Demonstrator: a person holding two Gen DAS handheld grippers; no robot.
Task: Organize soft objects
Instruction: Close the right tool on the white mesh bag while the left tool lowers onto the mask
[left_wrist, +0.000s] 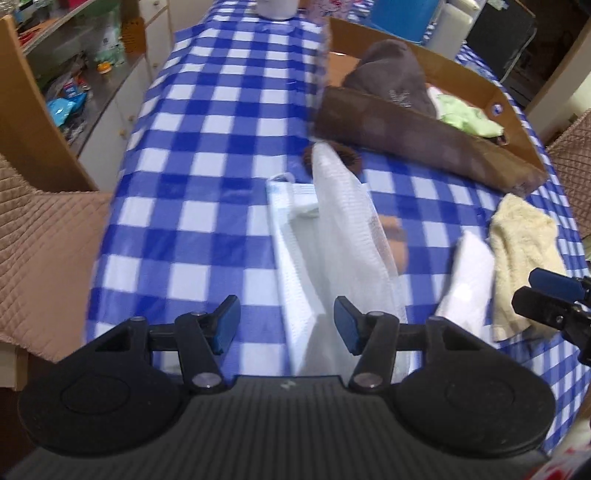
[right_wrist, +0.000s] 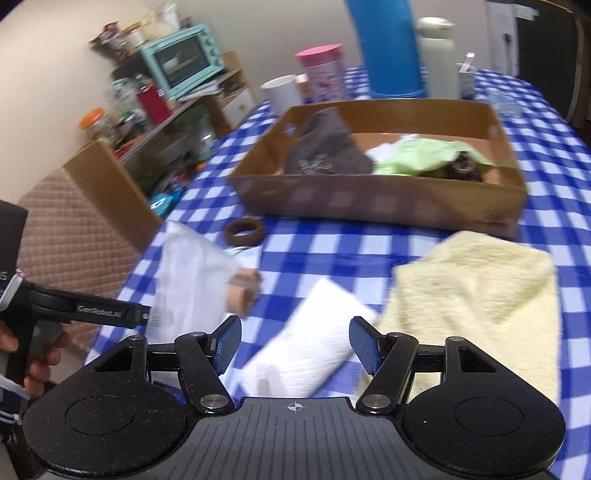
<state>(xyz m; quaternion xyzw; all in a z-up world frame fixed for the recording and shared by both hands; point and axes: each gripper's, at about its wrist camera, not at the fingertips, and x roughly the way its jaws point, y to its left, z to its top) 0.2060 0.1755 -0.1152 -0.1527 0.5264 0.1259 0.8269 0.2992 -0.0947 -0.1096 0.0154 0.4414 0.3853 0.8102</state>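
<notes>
On the checked table: your two grippers hang over a blue-and-white checked tablecloth (right_wrist: 369, 254), both angled downward.
Left gripper (left_wrist: 286, 325): its jaws stand apart with nothing pressed between the blue pads; a white mesh bag (left_wrist: 347, 236) lies on the cloth under and beyond the gap, untouched as far as you can see.
Right gripper (right_wrist: 295, 343): its jaws stand apart too, gripping nothing; a folded white paper towel (right_wrist: 314, 339) lies on the cloth below the gap, clear of both pads.
Cardboard box (right_wrist: 369, 201): it sits toward the table's far edge, open-topped, well beyond both grippers.
Box contents: a grey cloth (right_wrist: 325, 151) lies at the left end, a pale green cloth (right_wrist: 424, 155) in the middle, something dark and ring-shaped at the right end, too blurred to name.
Yellow towel (right_wrist: 480, 295): it lies flat near the table's right edge, just in front of the box, beside the paper towel.
Brown ring (right_wrist: 245, 232): it lies on the cloth just in front of the box's left corner, near the mesh bag.
Small tan object (right_wrist: 243, 290): it rests against the mesh bag's edge; blur hides what it is.
Your hand (right_wrist: 40, 358): it wraps the left gripper's handle at the table's left edge.
Far end: a blue flask (right_wrist: 388, 48), a pink-lidded jar (right_wrist: 325, 70) and a white cup (right_wrist: 282, 90) stand behind the box.
</notes>
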